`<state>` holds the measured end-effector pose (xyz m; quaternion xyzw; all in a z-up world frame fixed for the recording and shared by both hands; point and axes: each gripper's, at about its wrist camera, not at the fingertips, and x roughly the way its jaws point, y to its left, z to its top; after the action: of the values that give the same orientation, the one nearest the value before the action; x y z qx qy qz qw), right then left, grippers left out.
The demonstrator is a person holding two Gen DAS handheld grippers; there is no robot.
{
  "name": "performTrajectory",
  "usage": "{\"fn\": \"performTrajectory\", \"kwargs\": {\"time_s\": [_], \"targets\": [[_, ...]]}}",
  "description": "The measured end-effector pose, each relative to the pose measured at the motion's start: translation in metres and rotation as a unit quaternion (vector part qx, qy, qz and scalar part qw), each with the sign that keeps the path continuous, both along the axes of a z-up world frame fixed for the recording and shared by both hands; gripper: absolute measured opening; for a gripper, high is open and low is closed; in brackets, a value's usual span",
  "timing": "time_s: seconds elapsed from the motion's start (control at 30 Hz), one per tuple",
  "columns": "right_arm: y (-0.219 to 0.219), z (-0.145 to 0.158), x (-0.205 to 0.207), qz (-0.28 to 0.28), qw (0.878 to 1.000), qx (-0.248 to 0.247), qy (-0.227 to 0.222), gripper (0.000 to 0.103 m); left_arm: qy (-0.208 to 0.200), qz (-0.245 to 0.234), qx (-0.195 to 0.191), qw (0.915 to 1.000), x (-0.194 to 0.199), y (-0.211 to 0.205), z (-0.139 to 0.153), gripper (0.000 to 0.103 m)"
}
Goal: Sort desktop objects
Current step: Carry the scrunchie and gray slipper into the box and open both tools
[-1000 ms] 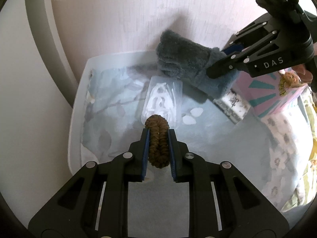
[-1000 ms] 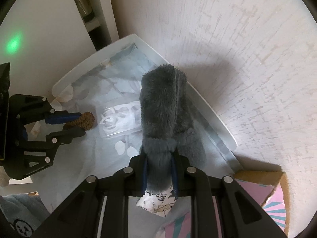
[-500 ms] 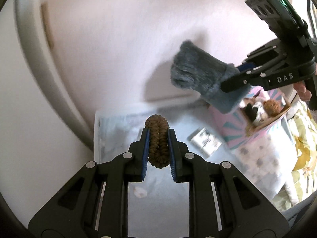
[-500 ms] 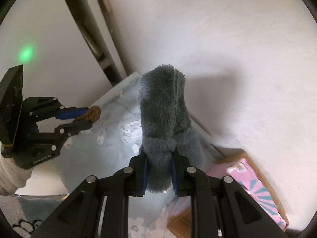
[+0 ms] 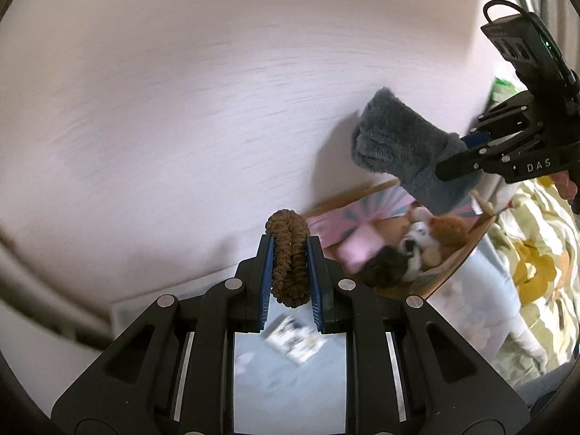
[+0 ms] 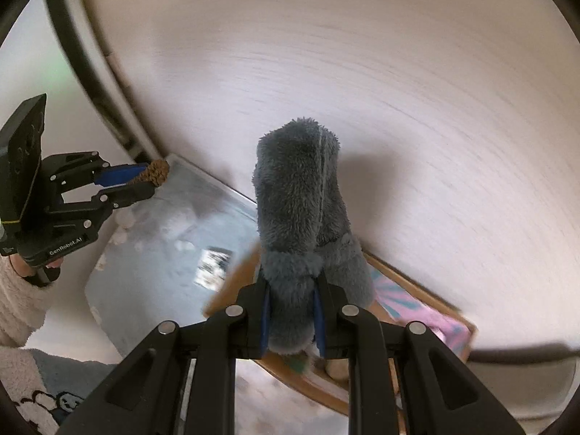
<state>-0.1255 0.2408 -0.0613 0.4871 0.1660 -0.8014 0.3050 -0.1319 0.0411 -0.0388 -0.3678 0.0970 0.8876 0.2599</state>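
My left gripper (image 5: 289, 250) is shut on a brown knitted hair tie (image 5: 289, 258) and holds it up in the air; it also shows at the left of the right wrist view (image 6: 145, 181). My right gripper (image 6: 290, 308) is shut on a grey fluffy mitten (image 6: 301, 203), held above a cardboard box (image 6: 427, 297) with a pink patterned lining. In the left wrist view the mitten (image 5: 402, 152) hangs over that box (image 5: 384, 224), which holds several small plush things.
A white tray (image 6: 108, 279) with a pale blue floral liner lies by the wall, with a small printed packet (image 6: 214, 266) in it. A pale textured wall stands close behind. Floral bedding (image 5: 536, 253) lies at the right.
Both grippers have lifted and swung right, away from the tray and toward the cardboard box, each still holding its object. The views are motion-blurred.
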Motion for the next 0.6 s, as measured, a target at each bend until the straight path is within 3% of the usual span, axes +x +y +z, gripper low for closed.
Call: {"fn": "performTrajectory", "kwargs": {"time_s": [0.23, 0.6], "targets": [[0.079, -0.005, -0.003, -0.054, 0.998, 0.007, -0.013, 0.018, -0.019, -0.054, -0.008, 0.9983, -0.005, 0.078, -0.015, 0.016], [0.112, -0.051, 0.004, -0.078, 0.996, -0.005, -0.046, 0.018, -0.062, -0.082, -0.039, 0.9940, -0.013, 0.147, -0.053, 0.016]]}}
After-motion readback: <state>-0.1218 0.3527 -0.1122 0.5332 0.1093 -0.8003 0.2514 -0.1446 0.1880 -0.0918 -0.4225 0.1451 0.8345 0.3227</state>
